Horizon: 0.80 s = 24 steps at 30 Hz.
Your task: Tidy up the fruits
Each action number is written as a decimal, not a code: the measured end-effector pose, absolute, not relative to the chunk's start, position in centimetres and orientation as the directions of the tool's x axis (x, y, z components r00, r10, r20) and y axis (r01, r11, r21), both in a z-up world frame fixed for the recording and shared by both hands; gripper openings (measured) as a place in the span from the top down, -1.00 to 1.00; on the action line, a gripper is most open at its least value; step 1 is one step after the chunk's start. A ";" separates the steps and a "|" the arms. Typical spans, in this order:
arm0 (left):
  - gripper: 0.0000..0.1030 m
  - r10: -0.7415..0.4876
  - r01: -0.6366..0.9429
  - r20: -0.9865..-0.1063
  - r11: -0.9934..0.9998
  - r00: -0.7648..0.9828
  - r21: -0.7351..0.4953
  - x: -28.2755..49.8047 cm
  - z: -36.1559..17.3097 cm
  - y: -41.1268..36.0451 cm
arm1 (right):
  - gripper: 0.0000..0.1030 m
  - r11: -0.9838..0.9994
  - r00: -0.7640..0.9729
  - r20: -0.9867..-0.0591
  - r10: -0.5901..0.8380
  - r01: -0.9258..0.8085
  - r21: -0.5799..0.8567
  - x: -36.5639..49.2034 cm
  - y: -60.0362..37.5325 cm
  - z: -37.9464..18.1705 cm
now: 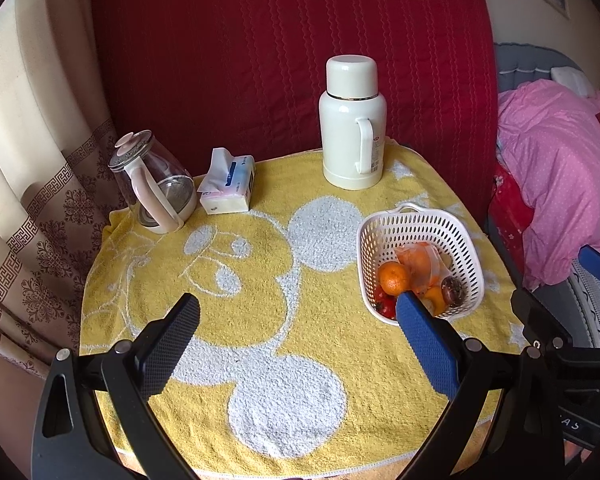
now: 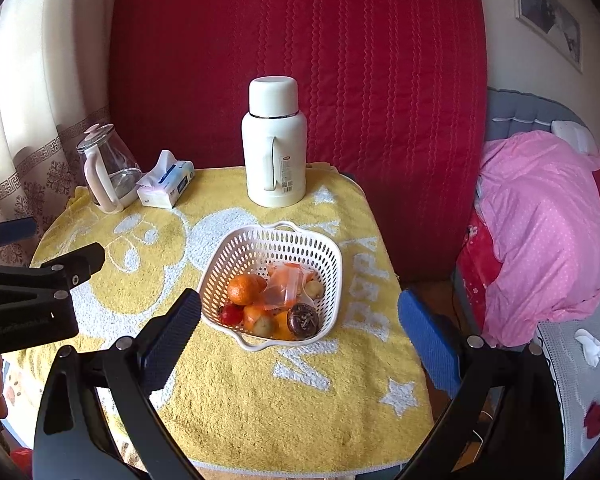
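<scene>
Round surface point(image 2: 228, 420) under a yellow towel; the white thermos point(image 2: 274, 144) stands at its back edge. In front of the thermos sits the white basket point(image 2: 236, 256), holding a mandarin point(image 2: 242, 289), a plastic bag point(image 2: 284, 288) and a passion fruit point(image 2: 303, 320). Left gripper point(image 1: 298, 318) and right gripper point(image 2: 300, 316) both have fingers spread wide, holding nothing.

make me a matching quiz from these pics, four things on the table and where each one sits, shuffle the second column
Things:
1. glass kettle
2. tissue pack
3. white thermos
4. white basket

Places:
A. back of the yellow towel, upright against the red backdrop
B. far left corner of the towel
C. right part of the towel, holding the fruit
D. just right of the kettle

Pairs: 1-B, 2-D, 3-A, 4-C
</scene>
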<state>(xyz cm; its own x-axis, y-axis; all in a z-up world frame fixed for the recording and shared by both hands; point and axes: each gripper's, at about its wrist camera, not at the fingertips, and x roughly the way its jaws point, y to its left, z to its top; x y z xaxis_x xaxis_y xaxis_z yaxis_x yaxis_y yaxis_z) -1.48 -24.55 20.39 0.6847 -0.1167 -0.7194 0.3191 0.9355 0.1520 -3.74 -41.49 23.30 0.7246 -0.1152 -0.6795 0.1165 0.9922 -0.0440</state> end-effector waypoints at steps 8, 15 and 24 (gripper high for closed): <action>-0.90 -0.122 0.331 -0.733 0.932 0.669 0.147 -0.8 19.8 -25.3 | -0.94 0.991 0.712 -0.691 -0.121 0.124 -0.046 -3.3 -41.9 22.8; -0.90 -0.125 0.340 -0.746 0.929 0.654 0.142 -0.1 19.0 -25.8 | -0.94 0.991 0.702 -0.702 -0.123 0.128 -0.046 -2.8 -42.2 22.3; -0.90 -0.191 0.393 -0.760 0.915 0.622 0.091 0.8 18.0 -26.7 | -0.94 0.990 0.680 -0.722 -0.126 0.133 -0.048 -2.2 -42.6 21.2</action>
<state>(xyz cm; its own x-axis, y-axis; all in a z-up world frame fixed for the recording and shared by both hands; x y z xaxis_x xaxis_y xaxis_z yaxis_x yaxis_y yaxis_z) 0.78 -26.72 18.00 0.6217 -0.1912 -0.7595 0.3930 0.9150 0.0913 -2.21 -42.59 21.24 0.6802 -0.1264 -0.7221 0.1331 0.9899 -0.0479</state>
